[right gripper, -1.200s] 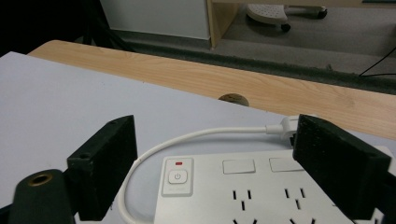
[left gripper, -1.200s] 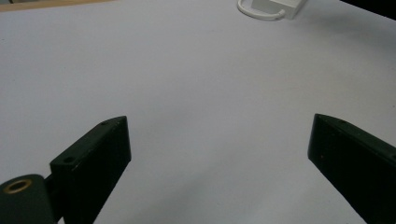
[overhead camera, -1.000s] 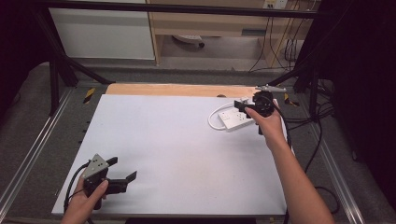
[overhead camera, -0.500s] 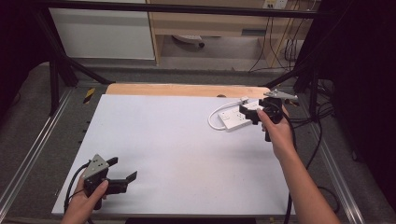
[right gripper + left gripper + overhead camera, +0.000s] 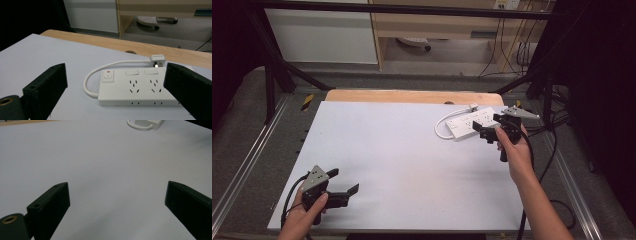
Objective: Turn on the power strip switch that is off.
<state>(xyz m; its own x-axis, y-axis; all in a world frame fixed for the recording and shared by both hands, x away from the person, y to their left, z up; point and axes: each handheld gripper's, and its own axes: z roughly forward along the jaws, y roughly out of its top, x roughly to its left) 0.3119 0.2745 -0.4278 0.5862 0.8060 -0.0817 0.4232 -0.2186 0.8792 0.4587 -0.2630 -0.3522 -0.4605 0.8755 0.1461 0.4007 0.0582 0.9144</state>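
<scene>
power strip (image 5: pixel 473 123) lies flat at the counter's (image 5: pixel 402 150) far right corner, its white cord (image 5: pixel 86 82) looping back to a plug (image 5: pixel 157 60) beside the strip. right tongs (image 5: pixel 486 130) spread wide, hovering just at the strip's near edge, not touching. left tongs (image 5: pixel 343 184) spread, well apart from the strip, over bare counter.
</scene>
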